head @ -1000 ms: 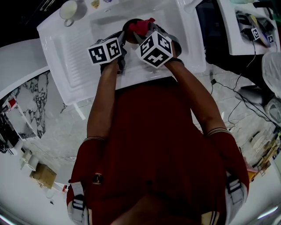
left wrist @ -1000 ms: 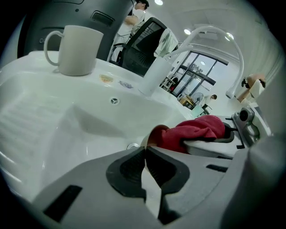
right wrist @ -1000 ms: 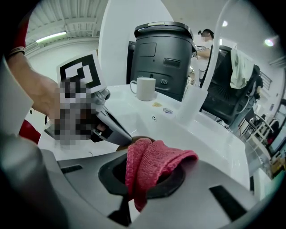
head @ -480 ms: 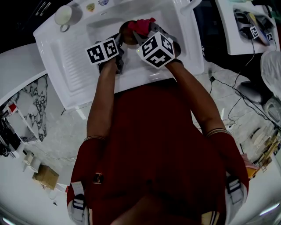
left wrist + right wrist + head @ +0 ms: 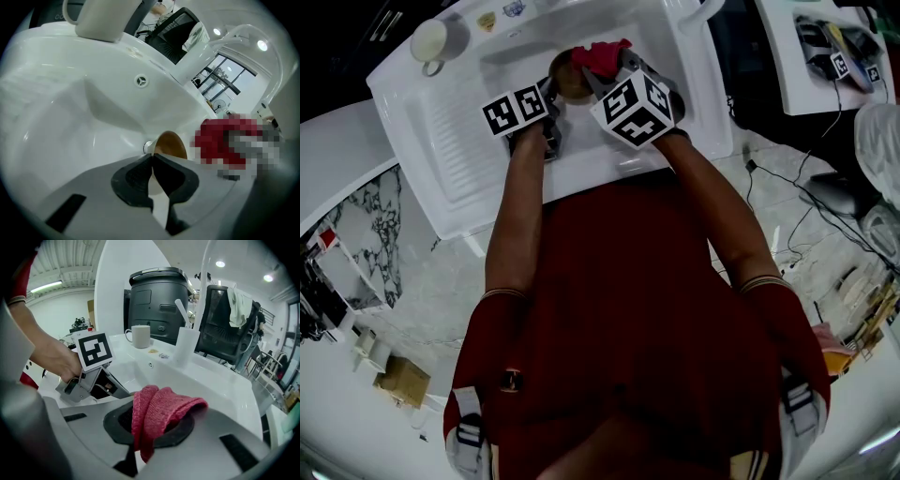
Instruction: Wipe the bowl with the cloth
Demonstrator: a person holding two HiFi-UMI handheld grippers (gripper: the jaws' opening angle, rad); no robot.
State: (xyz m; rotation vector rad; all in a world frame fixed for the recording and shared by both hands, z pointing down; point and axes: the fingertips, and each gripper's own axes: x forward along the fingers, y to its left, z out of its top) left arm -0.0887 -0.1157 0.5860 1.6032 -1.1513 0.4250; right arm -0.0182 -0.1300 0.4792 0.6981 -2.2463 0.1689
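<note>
Since 1 second ago, more of the bowl's [image 5: 171, 145] brown inside shows in the head view. Your left gripper's [image 5: 152, 161] 2 jaws are clamped on its rim. Your right gripper [image 5: 143, 427], pinched tight on the red cloth [image 5: 161, 411], holds it just beside the bowl's right edge.

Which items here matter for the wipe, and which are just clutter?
Job: bowl in the left tool; cloth in the right tool; sink under both.
Lying about: mug; bin; chair.
</note>
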